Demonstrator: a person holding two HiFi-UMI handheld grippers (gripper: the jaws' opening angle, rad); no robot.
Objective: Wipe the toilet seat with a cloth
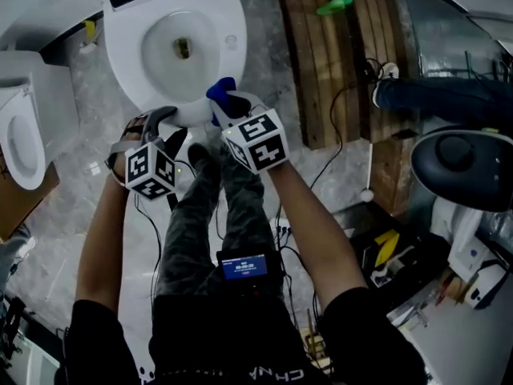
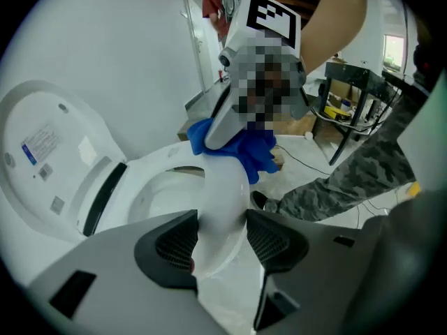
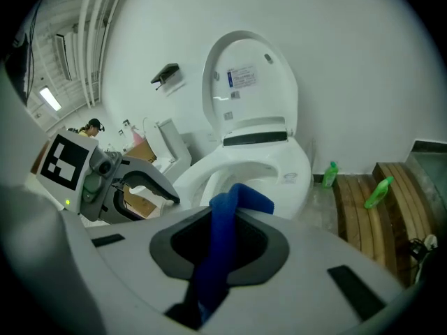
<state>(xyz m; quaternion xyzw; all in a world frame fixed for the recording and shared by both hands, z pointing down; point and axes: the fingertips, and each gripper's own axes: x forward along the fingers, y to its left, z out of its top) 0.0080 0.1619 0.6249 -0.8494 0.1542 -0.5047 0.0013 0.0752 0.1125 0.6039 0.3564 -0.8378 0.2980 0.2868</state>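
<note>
I'm looking into a bathroom mock-up set inside a workshop or test lab, not a home bathroom. A white toilet (image 1: 132,50) with its lid up stands on a grey marbled floor (image 1: 72,207), and a second toilet (image 1: 20,135) sits near it with no wall between them. A slatted wooden platform (image 1: 321,62) runs along one side, with a green bottle (image 1: 333,6) lying on it. Black cables (image 1: 341,107) trail over the platform and the floor, and loose gear (image 1: 389,259) clutters one corner. I also see a metal-framed table (image 2: 360,82) loaded with stuff, bare pipes (image 3: 94,19) up high, a strip light (image 3: 50,98) and brown cardboard (image 1: 20,207)
</note>
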